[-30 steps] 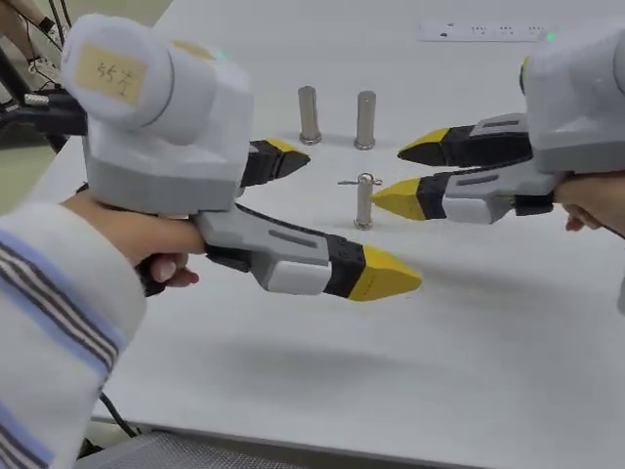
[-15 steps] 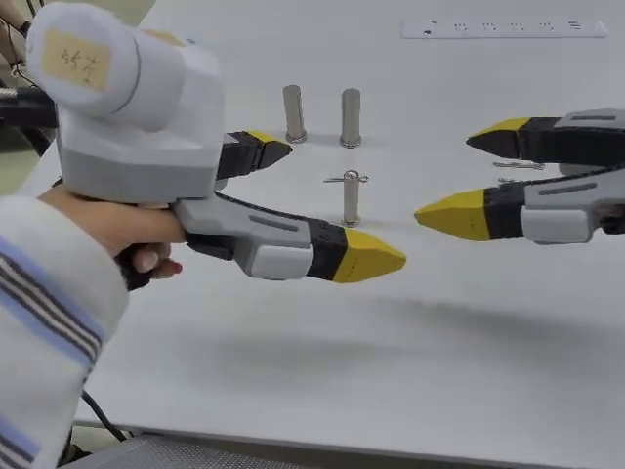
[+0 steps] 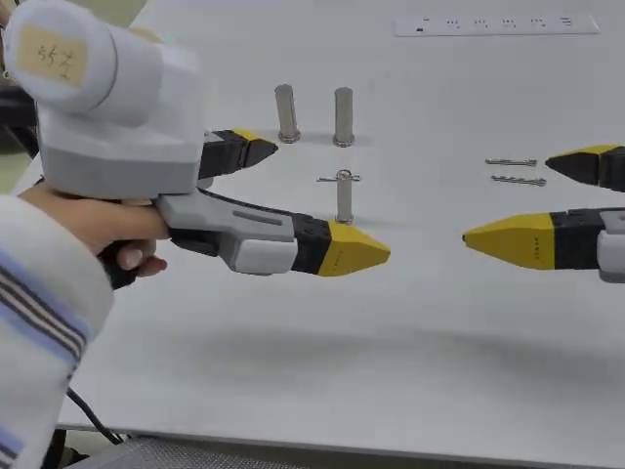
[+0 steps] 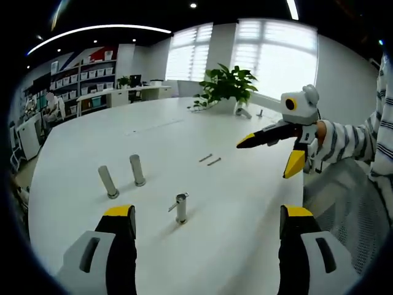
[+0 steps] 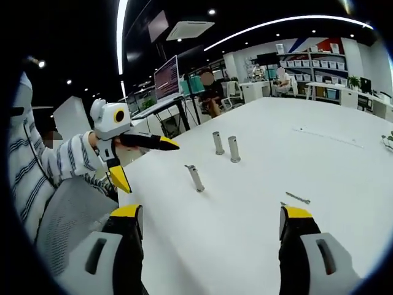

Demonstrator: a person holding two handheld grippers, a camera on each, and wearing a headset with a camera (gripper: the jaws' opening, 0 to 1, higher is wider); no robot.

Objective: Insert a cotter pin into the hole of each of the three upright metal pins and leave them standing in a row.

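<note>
White table (image 3: pixel 439 332) carries 3 upright metal pins: 2 bare pins (image 3: pixel 285 113) (image 3: pixel 343 116) behind, and a front pin (image 3: pixel 344 203) with a cotter pin (image 3: pixel 339 178) through it. 2 loose cotter pins (image 3: pixel 512 162) (image 3: pixel 519 181) lie near the right gripper (image 5: pixel 210 215). It and the left gripper (image 4: pixel 207 215) hang open and empty.

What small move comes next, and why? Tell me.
Probably move the right gripper, jaws open, onto the nearer loose cotter pin and close on it. The front pin already carries one; the back-left pin and back-right pin stand bare, so another is needed.
</note>
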